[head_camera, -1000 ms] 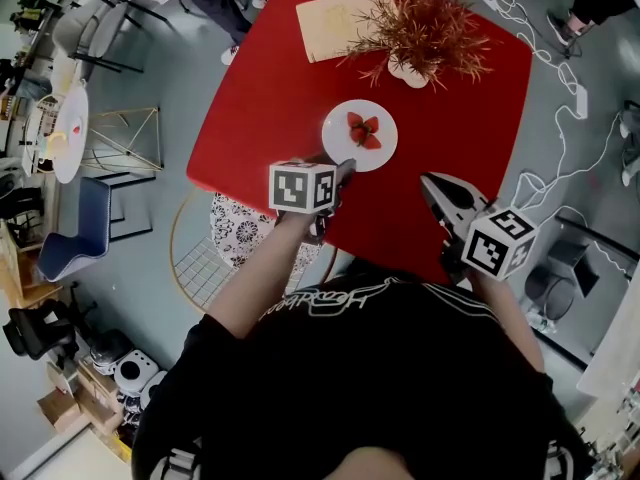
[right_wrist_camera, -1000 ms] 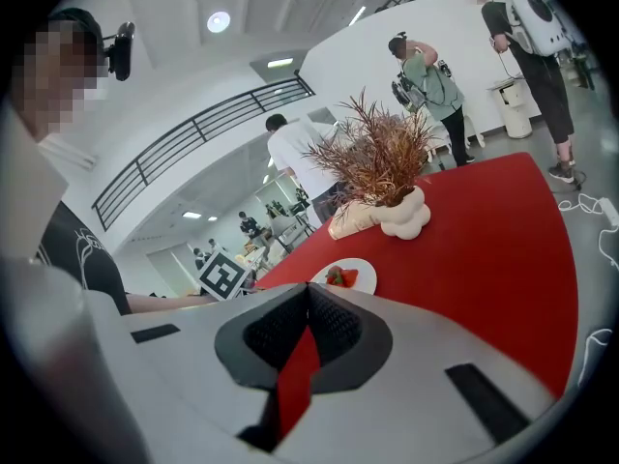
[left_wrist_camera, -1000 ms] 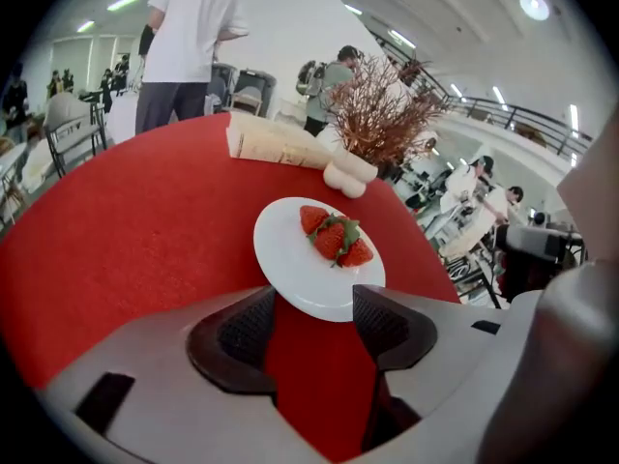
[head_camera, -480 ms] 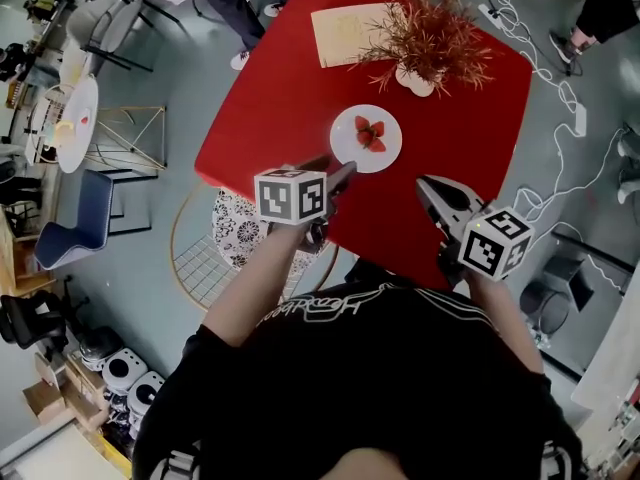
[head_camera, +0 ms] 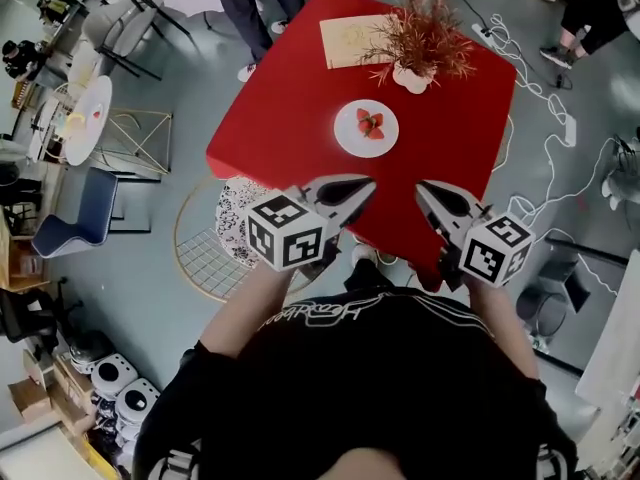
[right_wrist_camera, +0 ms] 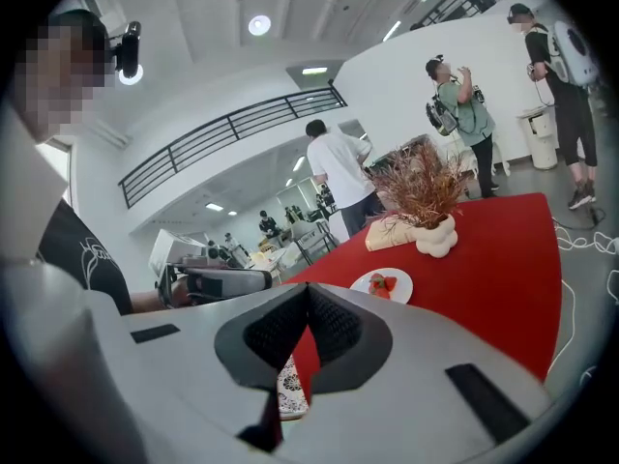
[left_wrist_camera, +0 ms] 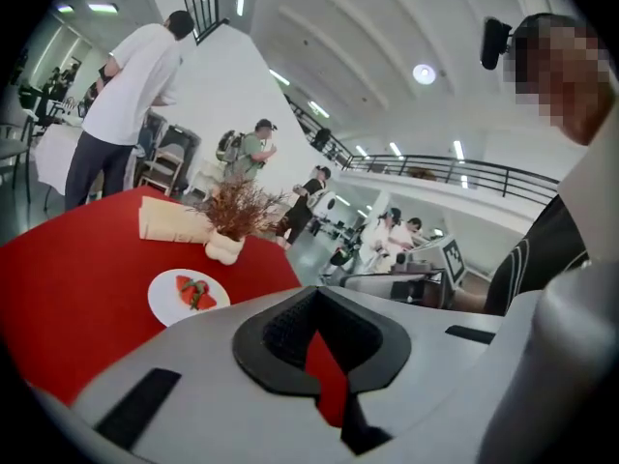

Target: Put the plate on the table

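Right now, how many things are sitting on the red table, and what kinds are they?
white plate with strawberries: 1
potted plant: 1
tan mat: 1
Total: 3

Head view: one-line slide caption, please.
White plate of strawberries on the red table; left gripper, jaws closing on nothing, and right gripper hover short of it.

A grey floor [head_camera: 150, 268] carries a blue chair [head_camera: 60, 230] and a round white side table [head_camera: 88, 118] under ceiling lights [right_wrist_camera: 258, 25].
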A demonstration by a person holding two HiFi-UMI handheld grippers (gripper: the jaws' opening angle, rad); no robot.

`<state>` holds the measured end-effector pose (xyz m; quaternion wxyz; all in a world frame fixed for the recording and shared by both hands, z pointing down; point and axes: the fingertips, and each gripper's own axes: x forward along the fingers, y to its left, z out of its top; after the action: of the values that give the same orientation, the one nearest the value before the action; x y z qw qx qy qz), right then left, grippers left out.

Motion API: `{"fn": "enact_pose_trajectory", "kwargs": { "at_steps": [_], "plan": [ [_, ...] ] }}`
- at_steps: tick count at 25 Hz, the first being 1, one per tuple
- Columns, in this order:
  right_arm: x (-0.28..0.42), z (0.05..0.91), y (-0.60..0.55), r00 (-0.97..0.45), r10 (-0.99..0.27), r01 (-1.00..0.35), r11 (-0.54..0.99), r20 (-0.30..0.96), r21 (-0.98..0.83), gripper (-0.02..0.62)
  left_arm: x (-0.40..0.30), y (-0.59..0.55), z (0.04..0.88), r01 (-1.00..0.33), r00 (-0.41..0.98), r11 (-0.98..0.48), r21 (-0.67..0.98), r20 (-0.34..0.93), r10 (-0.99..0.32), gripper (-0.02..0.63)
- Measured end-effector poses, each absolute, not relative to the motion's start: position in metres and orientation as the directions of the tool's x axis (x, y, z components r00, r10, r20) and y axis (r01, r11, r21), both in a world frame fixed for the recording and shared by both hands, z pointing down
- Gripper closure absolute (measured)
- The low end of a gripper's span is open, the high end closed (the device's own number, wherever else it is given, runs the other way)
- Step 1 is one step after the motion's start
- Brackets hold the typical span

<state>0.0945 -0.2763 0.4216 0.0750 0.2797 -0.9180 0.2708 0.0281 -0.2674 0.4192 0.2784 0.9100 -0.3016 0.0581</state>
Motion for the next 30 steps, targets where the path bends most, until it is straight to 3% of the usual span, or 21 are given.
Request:
{"fn": "enact_pose_trajectory", "kwargs": {
  "at_steps": [7,18,30],
  "plan": [
    [0.104,0.387,-0.200,-0.843,-0.491,-0.536,0.726,0.221,-0.430,0.588,0.032,-0.179,0.374,-0.558,0.823,-0.699,0.448,0.191,-0.535,0.598],
    [0.107,0.354,-0.036,-0.865,-0.469,-0.501,0.787,0.178,-0.360,0.588,0.045,-0.015,0.334,-0.575,0.812,-0.718,0.393,0.161,-0.562,0.599],
    [0.121,0.349,0.031,-0.861,-0.483,-0.507,0.790,0.159,-0.346,0.588,0.061,0.050,0.326,-0.554,0.823,-0.725,0.409,0.140,-0.550,0.598]
  ]
}}
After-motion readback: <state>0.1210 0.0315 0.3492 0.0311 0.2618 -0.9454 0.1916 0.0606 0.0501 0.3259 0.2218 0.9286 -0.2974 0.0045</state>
